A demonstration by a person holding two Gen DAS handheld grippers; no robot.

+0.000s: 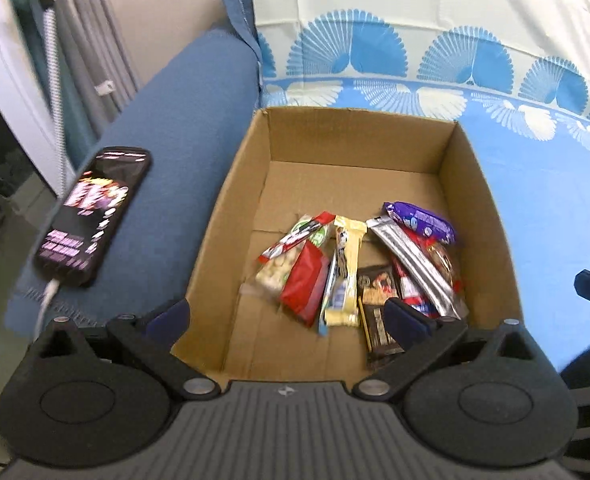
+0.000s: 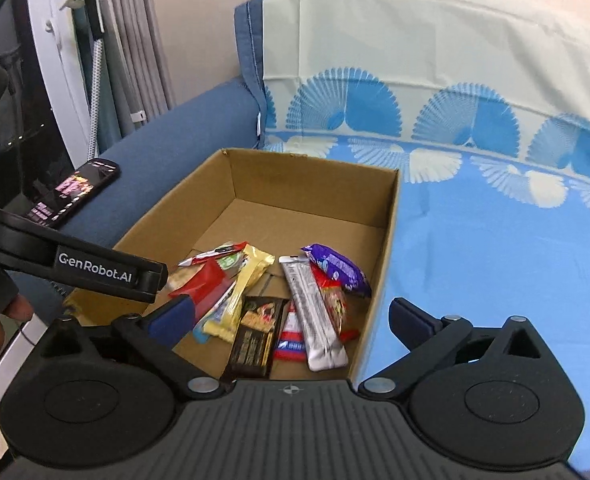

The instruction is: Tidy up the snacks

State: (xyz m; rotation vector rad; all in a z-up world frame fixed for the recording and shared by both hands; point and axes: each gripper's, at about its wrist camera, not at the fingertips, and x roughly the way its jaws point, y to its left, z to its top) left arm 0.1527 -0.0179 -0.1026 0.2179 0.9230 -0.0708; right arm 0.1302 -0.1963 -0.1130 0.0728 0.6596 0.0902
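An open cardboard box (image 1: pixel 231 216) (image 2: pixel 391 240) sits on a blue sofa seat. Several snack packets lie in its near half: a red packet (image 1: pixel 305 280) (image 2: pixel 203 286), a yellow bar (image 1: pixel 345 268) (image 2: pixel 247 284), a silver bar (image 1: pixel 419 264) (image 2: pixel 315 312), a purple packet (image 1: pixel 425 222) (image 2: pixel 337 268) and a dark brown bar (image 1: pixel 379 312) (image 2: pixel 255 336). My left gripper (image 1: pixel 289 316) is open and empty above the box's near edge; its arm shows in the right wrist view (image 2: pixel 95 270). My right gripper (image 2: pixel 291 318) is open and empty over the box's near right corner.
A lit phone (image 1: pixel 93 212) (image 2: pixel 75 192) on a cable lies on the sofa's blue armrest left of the box. A blue and white patterned cloth (image 1: pixel 555 200) (image 2: pixel 495 240) covers the seat and backrest. Curtains and a door stand at far left.
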